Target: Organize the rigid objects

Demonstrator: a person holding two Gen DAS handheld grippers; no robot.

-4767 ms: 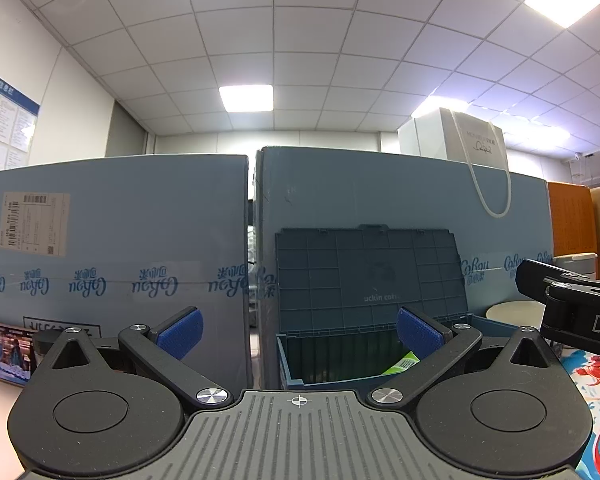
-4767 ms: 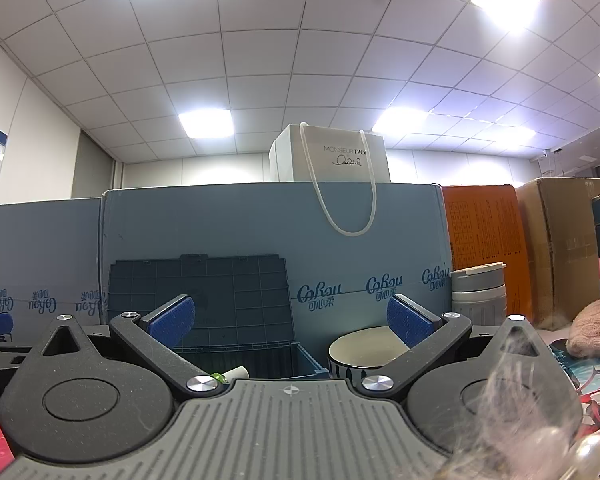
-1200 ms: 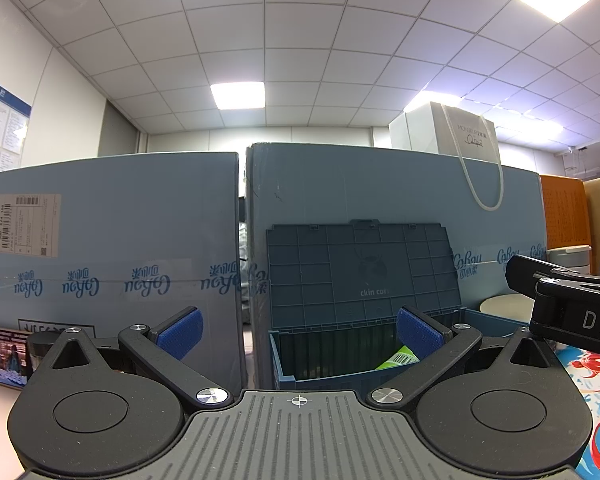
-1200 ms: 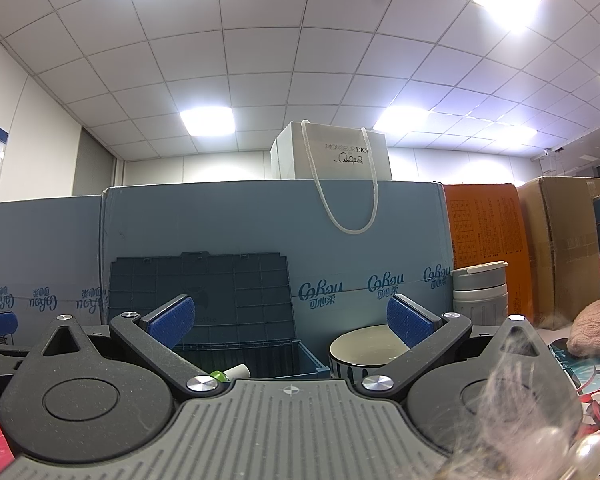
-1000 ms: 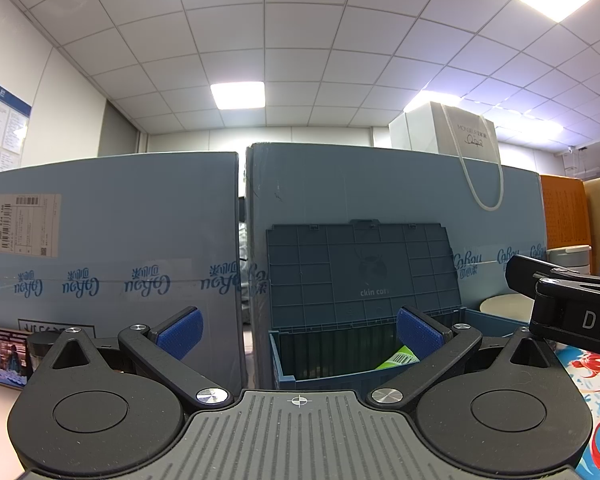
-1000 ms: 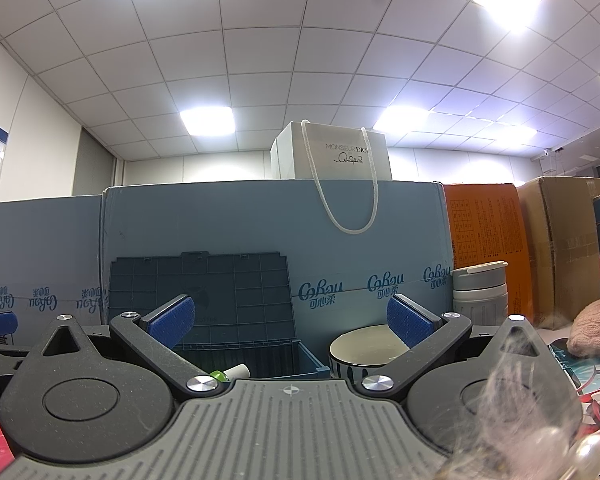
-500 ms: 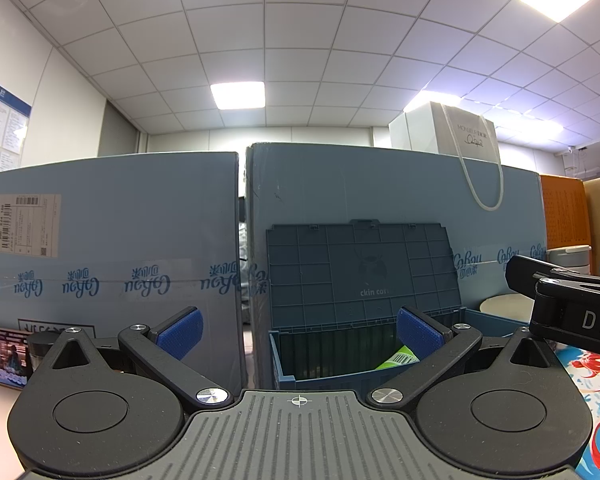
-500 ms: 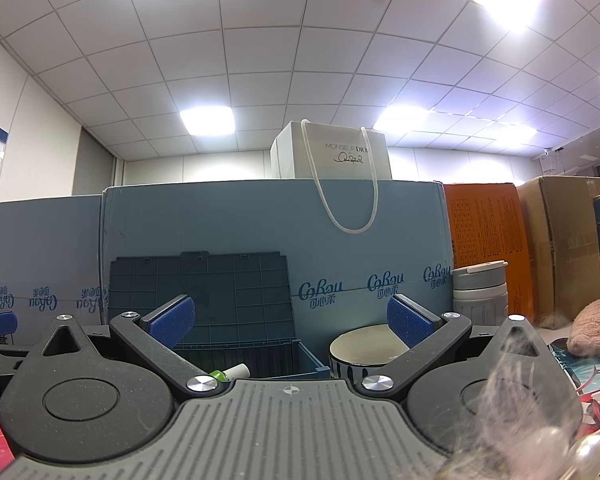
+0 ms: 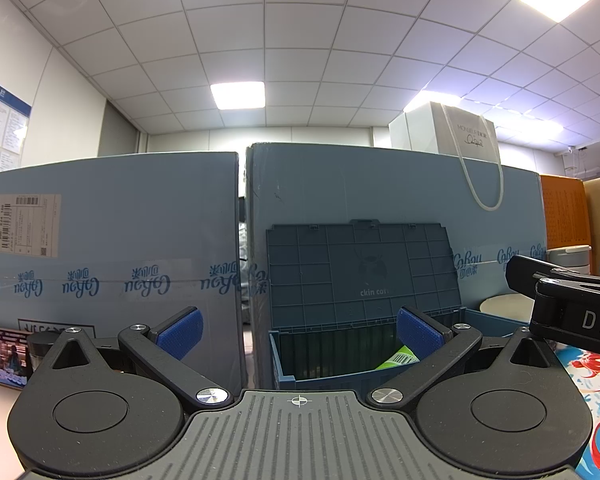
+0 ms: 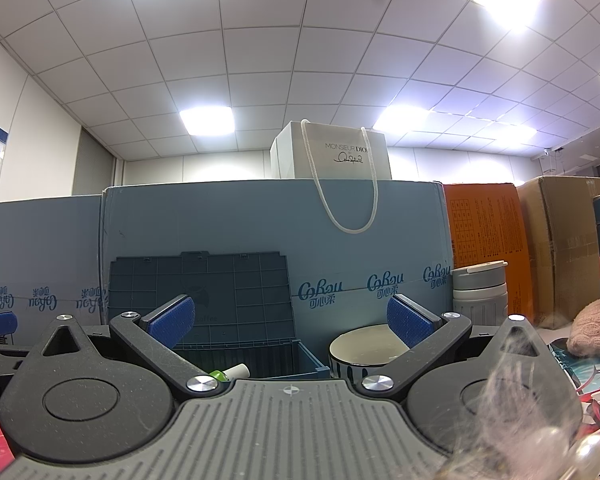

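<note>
— What do the two grippers look like?

— The left gripper (image 9: pixel 299 330) is spread wide with nothing between its blue pads. The right gripper (image 10: pixel 290 318) is likewise spread and empty.

— Where are the objects?

— Ahead of both sits a dark blue storage bin (image 9: pixel 324 378), its lid (image 9: pixel 362 270) upright against a tall blue carton (image 10: pixel 260 232). A green packet (image 9: pixel 398 359) lies inside the bin. Just right of the bin stands a cream bowl (image 10: pixel 360 350), with a grey lidded cup (image 10: pixel 480 292) behind it.

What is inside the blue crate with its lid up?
In the blue crate, a green package shows; the right wrist view shows a white-capped green item. The crate wall and gripper hide the rest.
</note>
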